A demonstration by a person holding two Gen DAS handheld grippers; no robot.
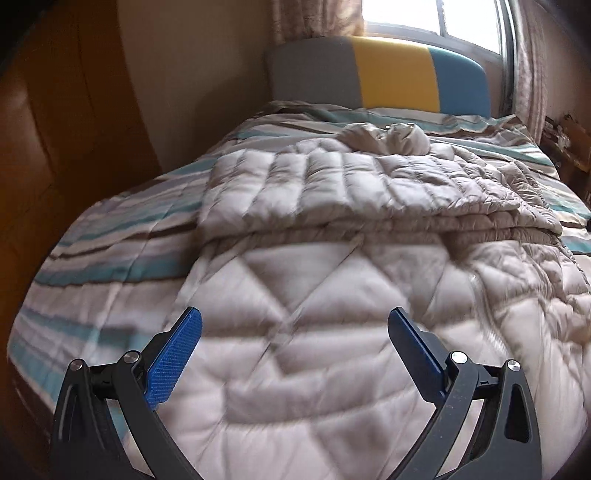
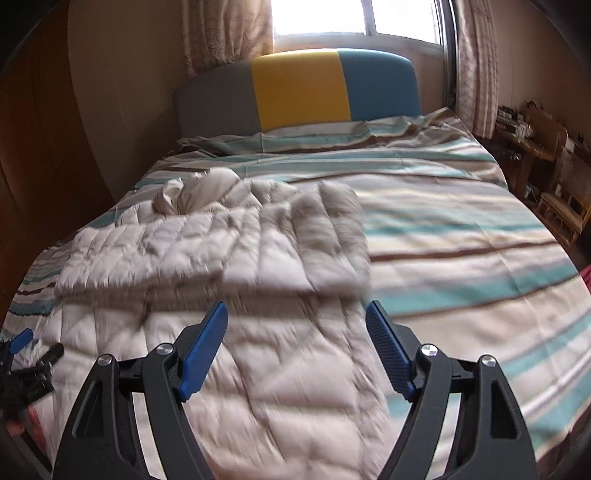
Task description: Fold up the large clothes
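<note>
My left gripper (image 1: 295, 321) hangs above the near part of the coat (image 1: 332, 258), jaws spread wide, nothing between the blue pads (image 1: 173, 362); the fabric lies below them, untouched. My right gripper (image 2: 295, 317) stands likewise: jaws wide apart, empty, pads (image 2: 203, 354) clear of the cloth.

The coat, a pale beige quilted garment, lies on the bed (image 1: 110, 240), on a striped cover of teal, brown and cream bands. Its near portion shows diamond stitching and spreads flat toward me. Across it, farther off, a folded-over layer (image 1: 332, 184) with straight channel quilting lies on top, its near edge forming a ridge running side to side. Beyond that layer a crumpled bunch of the same cloth (image 1: 388, 138) sits at the far end; whether it is hood or sleeve I cannot tell.

In the right wrist view the coat (image 2: 221, 277) occupies the left half of the bed, with bare striped cover (image 2: 461, 240) to its right. My left gripper (image 2: 22, 354) shows at the lower left edge of that view, just over the coat's edge, with a hand (image 2: 18, 424) partly visible beneath it.

At the far end stand a headboard (image 2: 295, 92) in grey, yellow and blue panels, a striped pillow (image 2: 332, 134) against it, and a bright window (image 2: 351, 18) between curtains (image 2: 229, 33). A wooden chair (image 2: 561, 192) stands right of the bed. Both views are motion-blurred near the lens.
</note>
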